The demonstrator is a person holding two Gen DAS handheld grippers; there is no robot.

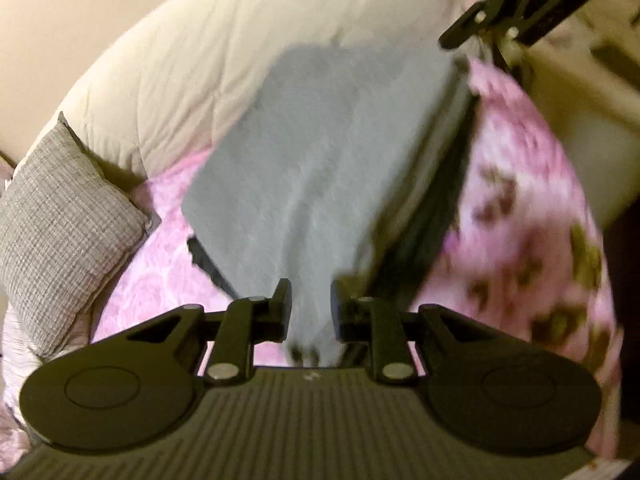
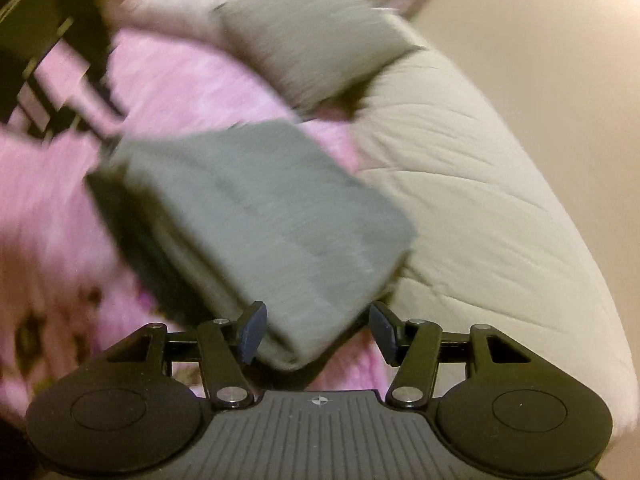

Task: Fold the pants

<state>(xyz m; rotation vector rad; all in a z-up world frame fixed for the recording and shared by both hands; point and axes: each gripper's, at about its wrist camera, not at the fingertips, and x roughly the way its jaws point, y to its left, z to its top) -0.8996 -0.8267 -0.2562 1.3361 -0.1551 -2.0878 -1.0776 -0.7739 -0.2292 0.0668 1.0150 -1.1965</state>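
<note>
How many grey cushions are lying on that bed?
1. The grey cushion lies at the head of the bed, on the pink blanket beside the cream duvet. More may lie out of view.

Warm dim light, motion blur, fisheye warping.

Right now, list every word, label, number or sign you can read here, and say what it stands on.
No readable text anywhere.
Right tool: a small round cross mark on its body, no letters.
Left tool: a small pale mark on its body, too blurred to read.
Pants, blanket, pillow: no labels show.
</note>
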